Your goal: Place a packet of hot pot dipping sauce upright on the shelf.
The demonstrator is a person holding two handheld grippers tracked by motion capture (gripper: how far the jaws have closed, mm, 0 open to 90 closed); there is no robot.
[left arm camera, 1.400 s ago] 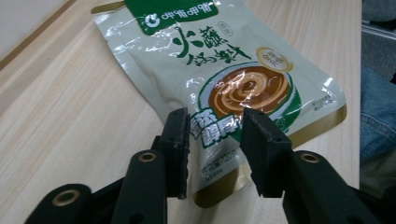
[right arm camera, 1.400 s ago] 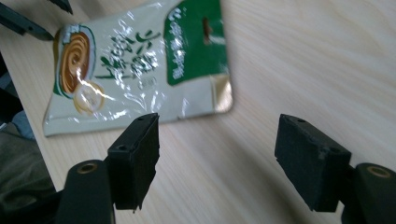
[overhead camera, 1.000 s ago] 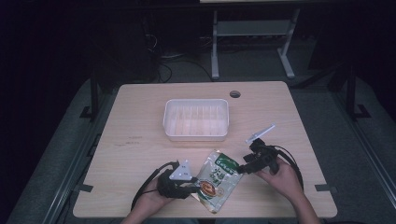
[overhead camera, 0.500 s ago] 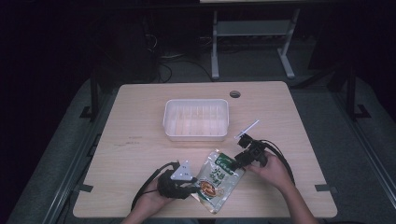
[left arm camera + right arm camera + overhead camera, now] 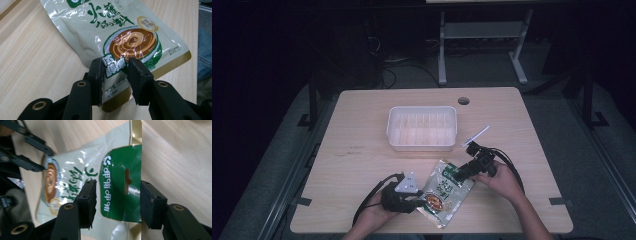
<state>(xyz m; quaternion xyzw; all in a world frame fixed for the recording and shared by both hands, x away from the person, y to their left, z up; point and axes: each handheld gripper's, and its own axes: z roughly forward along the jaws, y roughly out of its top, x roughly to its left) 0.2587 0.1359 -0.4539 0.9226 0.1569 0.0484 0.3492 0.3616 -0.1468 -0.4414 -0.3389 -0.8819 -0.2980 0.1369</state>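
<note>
Sauce pouch (image 5: 445,191), flat on table (image 5: 362,150): left gripper (image 5: 116,72) straddles its 6 o'clock end, right gripper (image 5: 116,197) its 12 o'clock header, jaws parted, likely for lifting toward bin (image 5: 422,129).

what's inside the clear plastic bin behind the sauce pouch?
The clear rectangular plastic bin looks empty in the high view: just its ribbed floor with the wooden table showing through. The near inner wall is partly hidden by its rim, so something small there can't be ruled out.
</note>
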